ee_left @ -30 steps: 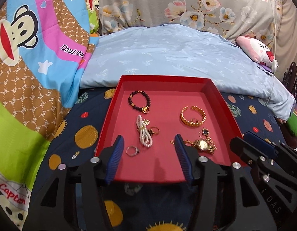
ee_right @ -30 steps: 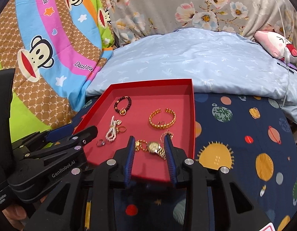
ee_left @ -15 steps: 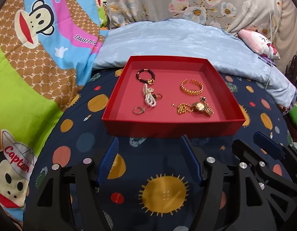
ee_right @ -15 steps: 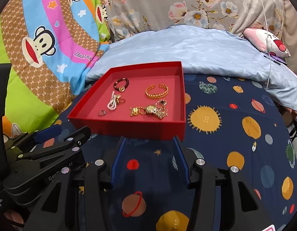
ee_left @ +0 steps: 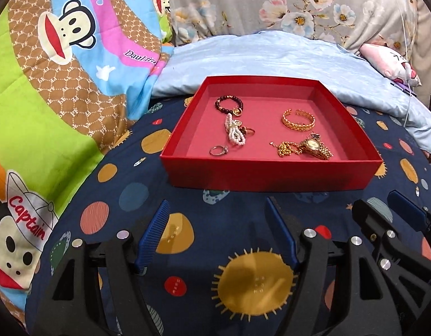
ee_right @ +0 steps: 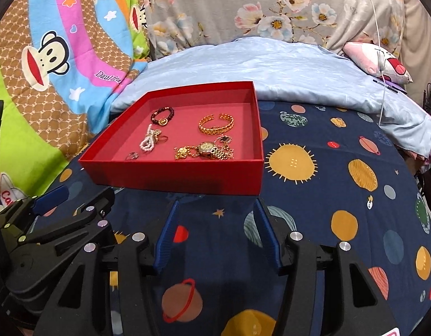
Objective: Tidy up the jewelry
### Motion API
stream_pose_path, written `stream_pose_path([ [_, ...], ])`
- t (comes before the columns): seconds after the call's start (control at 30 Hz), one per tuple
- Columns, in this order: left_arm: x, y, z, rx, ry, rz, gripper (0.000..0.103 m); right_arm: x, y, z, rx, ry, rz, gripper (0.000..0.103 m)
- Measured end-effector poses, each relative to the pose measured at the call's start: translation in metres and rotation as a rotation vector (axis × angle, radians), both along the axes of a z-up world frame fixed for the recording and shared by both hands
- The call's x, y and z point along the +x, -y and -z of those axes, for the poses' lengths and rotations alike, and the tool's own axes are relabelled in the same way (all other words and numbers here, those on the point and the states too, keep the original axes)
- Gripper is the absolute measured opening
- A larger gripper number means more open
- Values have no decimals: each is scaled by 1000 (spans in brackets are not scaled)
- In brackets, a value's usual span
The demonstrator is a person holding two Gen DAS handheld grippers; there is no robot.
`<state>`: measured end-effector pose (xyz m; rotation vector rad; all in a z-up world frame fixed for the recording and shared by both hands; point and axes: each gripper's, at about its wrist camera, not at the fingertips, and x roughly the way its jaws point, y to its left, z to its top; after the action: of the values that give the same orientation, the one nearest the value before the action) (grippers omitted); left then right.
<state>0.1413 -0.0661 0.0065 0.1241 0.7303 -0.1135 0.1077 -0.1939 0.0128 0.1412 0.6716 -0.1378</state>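
Both tools had pulled well back from the red tray (ee_left: 271, 173) since a second ago, when their tips reached over its near wall! The left hand-held gripper (ee_left: 216, 232) hovered above the dark planet-print bedspread (ee_left: 187, 201), jaws spread wide with nothing between them, short of the tray. The right hand-held gripper (ee_right: 216, 229) sat just as wide apart and empty, its tips just below the tray's near wall in its own view; a second ago it had bracketed the gold watch (ee_right: 207, 147) with a much narrower gap.

The jewelry all lay inside the tray, where it was a second ago. The dark bead bracelet (ee_left: 229, 105) rested toward the back left, touching the top of the white pearl strand (ee_left: 234, 134) below it. A small gold ring (ee_left: 249, 131) sat right beside the pearls, and a silver ring (ee_left: 217, 150) lay near the front wall. The gold bangle (ee_left: 298, 119) sat back right, apart from the rest, with the watch and its tangled gold chain (ee_left: 285, 148) in front of it.

Behind the tray, the pale blue quilt (ee_left: 271, 61) and the monkey-print blanket (ee_left: 61, 56) framed the scene. Compared with half a second ago, the tray showed at much the same remove.
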Motion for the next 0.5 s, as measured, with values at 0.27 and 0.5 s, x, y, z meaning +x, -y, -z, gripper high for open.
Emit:
stream_pose_path([
  [0.27, 6, 2, 10, -1, 11, -12, 68, 8, 2, 7, 0, -19, 17, 54],
  [0.5, 11, 2, 15, -8, -24, -9, 68, 13, 1, 11, -4, -41, 29, 55],
])
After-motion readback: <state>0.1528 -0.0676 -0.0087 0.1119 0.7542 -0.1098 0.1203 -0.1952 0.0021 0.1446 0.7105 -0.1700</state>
